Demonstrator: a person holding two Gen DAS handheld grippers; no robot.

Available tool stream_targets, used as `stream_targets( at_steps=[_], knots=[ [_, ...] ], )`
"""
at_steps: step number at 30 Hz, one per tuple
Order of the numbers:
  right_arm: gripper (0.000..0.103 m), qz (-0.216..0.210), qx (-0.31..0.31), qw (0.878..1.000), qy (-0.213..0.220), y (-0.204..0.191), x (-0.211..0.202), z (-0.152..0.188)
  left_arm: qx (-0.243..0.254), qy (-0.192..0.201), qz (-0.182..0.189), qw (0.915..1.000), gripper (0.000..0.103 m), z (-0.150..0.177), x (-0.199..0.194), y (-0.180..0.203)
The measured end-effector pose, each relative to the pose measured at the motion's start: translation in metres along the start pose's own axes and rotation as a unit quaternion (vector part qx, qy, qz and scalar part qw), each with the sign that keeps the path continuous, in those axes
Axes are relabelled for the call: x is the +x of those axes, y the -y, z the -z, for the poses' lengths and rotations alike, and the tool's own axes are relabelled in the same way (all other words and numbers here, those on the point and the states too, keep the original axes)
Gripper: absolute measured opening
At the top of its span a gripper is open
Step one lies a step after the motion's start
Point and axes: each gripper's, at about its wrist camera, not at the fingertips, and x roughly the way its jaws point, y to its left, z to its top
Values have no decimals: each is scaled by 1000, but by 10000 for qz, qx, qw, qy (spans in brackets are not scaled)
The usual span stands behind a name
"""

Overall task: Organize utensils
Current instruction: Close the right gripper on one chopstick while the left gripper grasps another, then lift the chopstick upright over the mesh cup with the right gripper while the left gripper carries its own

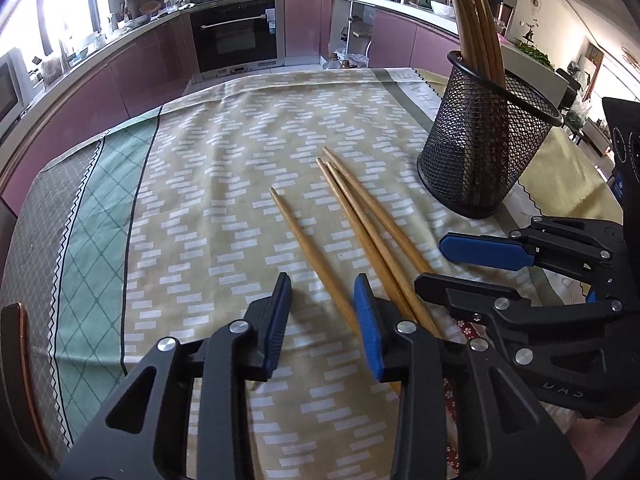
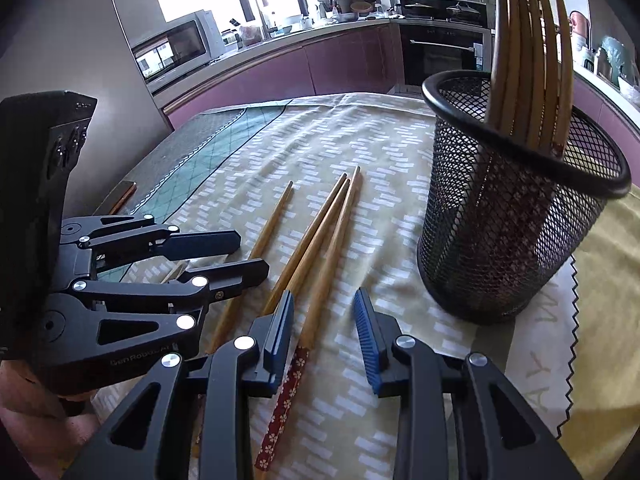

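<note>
- The left gripper (image 1: 322,284) has its fingers (image 1: 280,304) apart, straddling one lone chopstick (image 1: 308,248) lying on the cloth; the pads do not press it.
- The right gripper (image 2: 326,300) also has its fingers (image 2: 366,328) apart, with the chopstick with the red flowered end (image 2: 320,280) lying loose between them.
- Two more chopsticks (image 2: 308,232) lie touching at its 11 o'clock, tips toward 12.
- The black mesh cup (image 2: 516,208) stands upright at 2 o'clock of the right gripper, near but apart, holding a bunch of chopsticks (image 2: 528,60).
- The patterned cloth (image 1: 224,168) covers the table.
</note>
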Motion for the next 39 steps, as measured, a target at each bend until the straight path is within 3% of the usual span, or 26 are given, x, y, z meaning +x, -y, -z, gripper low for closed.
stream_targets(
  at_steps=[12,21,39],
  knots=[
    [6,34,303,9995,67,13,7,-8,-206,63,152,9997,12,-3,4,-2],
    [6,-172,503,9983,220,18,-9,0,-441,151,275,9985,7,3,-8,-6],
    [6,-669,569,9934,736,26,-63,6,-270,650,784,9944,7,-2,-63,5]
  ],
)
